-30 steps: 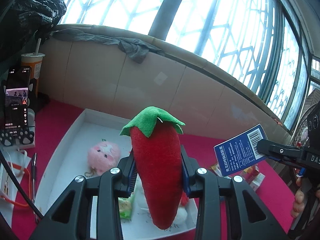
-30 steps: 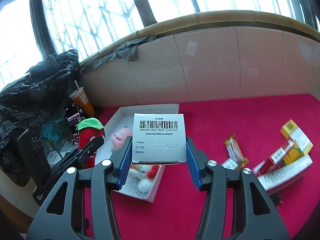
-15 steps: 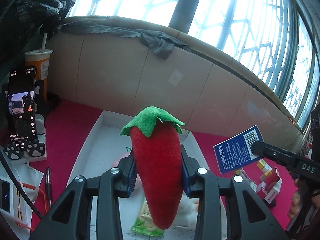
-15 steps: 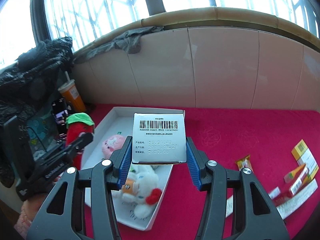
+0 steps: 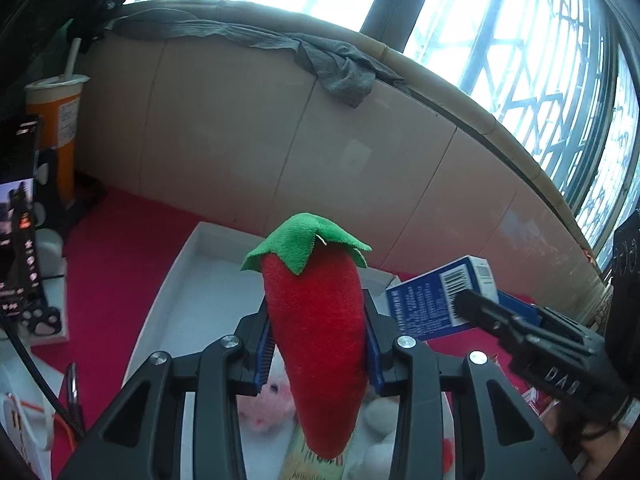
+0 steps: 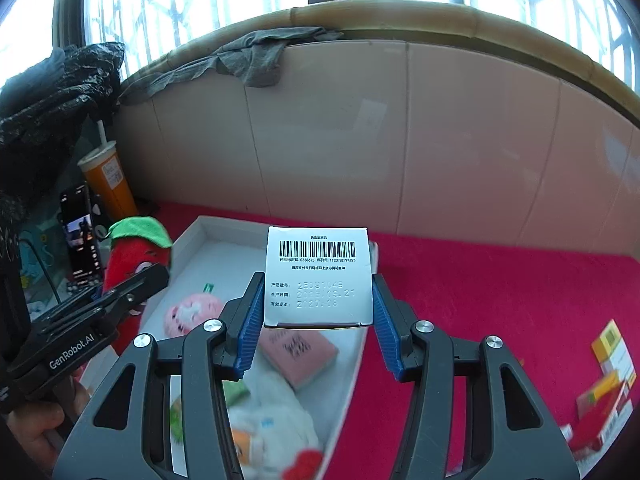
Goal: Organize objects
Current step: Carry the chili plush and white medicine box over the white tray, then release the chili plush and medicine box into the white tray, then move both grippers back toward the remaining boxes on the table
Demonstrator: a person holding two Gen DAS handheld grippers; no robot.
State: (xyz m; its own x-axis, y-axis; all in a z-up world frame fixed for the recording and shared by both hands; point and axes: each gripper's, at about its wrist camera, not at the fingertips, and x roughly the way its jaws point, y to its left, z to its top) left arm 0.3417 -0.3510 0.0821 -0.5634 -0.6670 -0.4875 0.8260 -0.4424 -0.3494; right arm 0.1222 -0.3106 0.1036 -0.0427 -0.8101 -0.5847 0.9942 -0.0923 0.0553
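**Plush chili and carton carried over the white tray**

The plush chili [image 5: 320,332] is soft and light; its felt should not slip, and its thick red middle is the sensible place to grip. There the left gripper [image 5: 320,344] pinches it, stem up, though its jaws have just been opening a little. It hangs above the white tray [image 5: 188,276], near the tray's left edge. The medicine carton [image 6: 317,276] is stiff, light and easily dented; the right gripper [image 6: 318,320] clamps its two side faces over the tray's middle.

The right view alone shows the pink box [image 6: 298,354], pink plush [image 6: 192,314] and loose packets [image 6: 608,364] at the red cloth's right edge; the left view shows the carton's blue side.
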